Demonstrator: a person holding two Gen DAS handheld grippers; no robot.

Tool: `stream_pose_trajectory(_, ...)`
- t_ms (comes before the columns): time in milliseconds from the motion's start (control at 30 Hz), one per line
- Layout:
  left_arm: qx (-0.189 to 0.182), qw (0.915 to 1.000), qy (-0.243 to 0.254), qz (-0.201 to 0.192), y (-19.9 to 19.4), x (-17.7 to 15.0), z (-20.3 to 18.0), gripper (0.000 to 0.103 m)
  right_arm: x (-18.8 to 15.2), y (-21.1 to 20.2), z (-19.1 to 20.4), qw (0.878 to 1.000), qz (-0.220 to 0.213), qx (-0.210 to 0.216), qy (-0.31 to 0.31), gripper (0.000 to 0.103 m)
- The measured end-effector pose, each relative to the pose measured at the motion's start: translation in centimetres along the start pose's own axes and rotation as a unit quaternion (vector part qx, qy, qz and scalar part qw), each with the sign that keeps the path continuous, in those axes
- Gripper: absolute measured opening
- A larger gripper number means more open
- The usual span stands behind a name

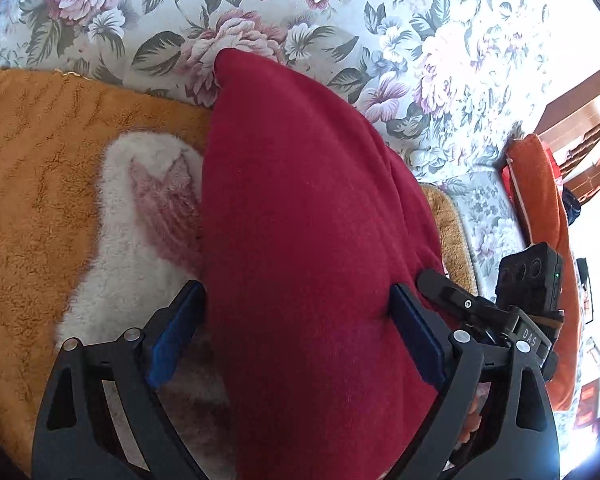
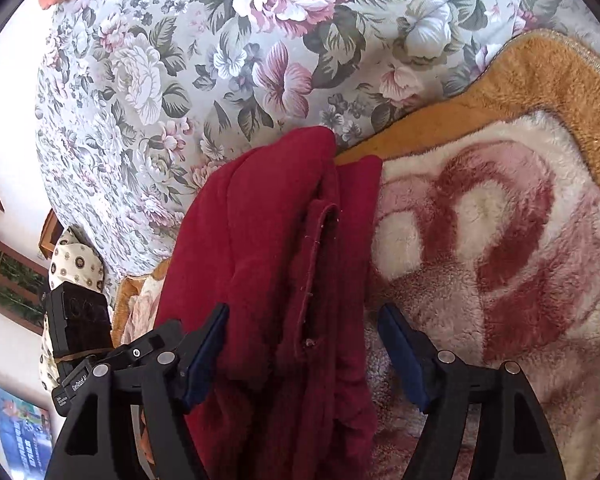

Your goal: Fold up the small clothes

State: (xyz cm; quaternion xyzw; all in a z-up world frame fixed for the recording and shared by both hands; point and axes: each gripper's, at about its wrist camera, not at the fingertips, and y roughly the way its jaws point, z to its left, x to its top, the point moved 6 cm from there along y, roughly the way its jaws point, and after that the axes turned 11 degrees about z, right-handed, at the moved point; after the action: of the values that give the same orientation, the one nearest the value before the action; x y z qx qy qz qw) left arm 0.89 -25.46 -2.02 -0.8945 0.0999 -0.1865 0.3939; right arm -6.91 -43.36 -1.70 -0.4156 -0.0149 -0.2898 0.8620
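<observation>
Red garment (image 1: 308,240) near end cut off below.

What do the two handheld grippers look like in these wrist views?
Both the left gripper and the right gripper have matte black open-frame fingers with silver pivot pins and dark blue pads. Each carries a black boxy module; white lettering marks the bodies.

The dark red garment (image 1: 308,220) is soft, matt knit cloth with a stitched hem. Under it, at nine o'clock, the orange-tan fleece blanket (image 1: 36,184) looks shaggy and rough. The flower-printed bedsheet (image 1: 340,12), at twelve o'clock, is smooth woven cloth. The left gripper (image 1: 298,312) is matt black plastic with shiny metal rivets.
</observation>
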Motion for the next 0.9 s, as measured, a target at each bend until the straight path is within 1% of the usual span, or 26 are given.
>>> stream_pose_trajectory(33,-0.001,1.0,0.003,-0.001,0.0,0.0,-0.2,0.089,0.1,0.2,0.3,1.0,-0.004,-0.003,-0.006,0.075)
stream_pose_trajectory(67,-0.004,1.0,0.009,-0.001,0.0,0.0,-0.5,0.081,0.0,0.3,0.8,1.0,-0.006,-0.004,-0.012,0.072)
stream_pose_trajectory(100,0.006,0.9999,0.012,-0.004,-0.3,-0.2,-0.8,0.08,0.0,0.3,1.2,1.0,-0.006,-0.008,-0.017,0.058)
stream_pose_trajectory(167,0.014,0.9997,0.021,-0.006,-1.0,-0.6,-1.3,0.074,-0.5,-0.3,2.6,0.999,-0.014,-0.034,-0.036,0.052)
stream_pose_trajectory(200,0.018,0.9995,0.027,-0.005,-1.6,-1.0,-1.6,0.073,-0.7,-0.8,3.3,0.998,-0.018,-0.036,-0.044,0.049)
stream_pose_trajectory(333,0.018,0.9989,0.041,-0.009,-5.6,-4.0,-2.2,0.073,-3.6,-2.9,6.5,0.998,-0.014,-0.006,-0.058,0.048)
stream_pose_trajectory(400,0.028,0.9984,0.047,-0.012,-7.6,-6.5,-2.1,0.073,-5.8,-3.4,7.6,0.998,-0.007,0.007,-0.066,0.048)
stream_pose_trajectory(467,0.041,0.9978,0.051,-0.013,-8.7,-9.0,-1.8,0.073,-8.2,-3.2,8.2,0.998,0.004,0.014,-0.066,0.047)
stream_pose_trajectory(533,0.065,0.997,0.041,0.005,-8.3,-11.3,-0.9,0.073,-10.0,-2.0,8.0,0.997,0.027,-0.005,-0.066,0.048)
stream_pose_trajectory(567,0.081,0.9958,0.038,0.018,-7.6,-12.1,-0.4,0.073,-10.7,-1.3,7.6,0.997,0.04,-0.024,-0.065,0.049)
stream_pose_trajectory(600,0.089,0.9952,0.036,0.018,-7.3,-12.8,0.1,0.073,-11.4,-0.7,7.0,0.995,0.048,-0.053,-0.064,0.052)
stream_pose_trajectory(633,0.087,0.9956,0.035,0.005,-7.5,-13.2,0.3,0.077,-11.9,-0.8,6.8,0.995,0.046,-0.063,-0.068,0.054)
stream_pose_trajectory(667,0.095,0.9949,0.033,-0.001,-7.9,-13.5,0.2,0.078,-12.1,-1.5,7.1,0.995,0.036,-0.065,-0.069,0.054)
stream_pose_trajectory(733,0.123,0.9916,0.037,-0.012,-8.9,-13.5,-0.3,0.078,-12.2,-3.4,7.9,0.994,0.009,-0.074,-0.076,0.054)
stream_pose_trajectory(800,0.159,0.9852,0.046,-0.042,-10.1,-13.3,-0.8,0.078,-12.2,-5.6,9.3,0.991,-0.026,-0.088,-0.097,0.054)
stream_pose_trajectory(833,0.184,0.9798,0.052,-0.058,-10.7,-13.0,-1.2,0.078,-12.1,-6.4,10.1,0.989,-0.038,-0.095,-0.109,0.054)
stream_pose_trajectory(867,0.202,0.9756,0.056,-0.067,-10.8,-12.8,-1.4,0.078,-12.1,-6.9,11.1,0.984,-0.048,-0.108,-0.129,0.053)
stream_pose_trajectory(900,0.213,0.9729,0.058,-0.07,-10.8,-12.6,-1.7,0.078,-12.0,-7.0,11.9,0.981,-0.051,-0.117,-0.146,0.05)
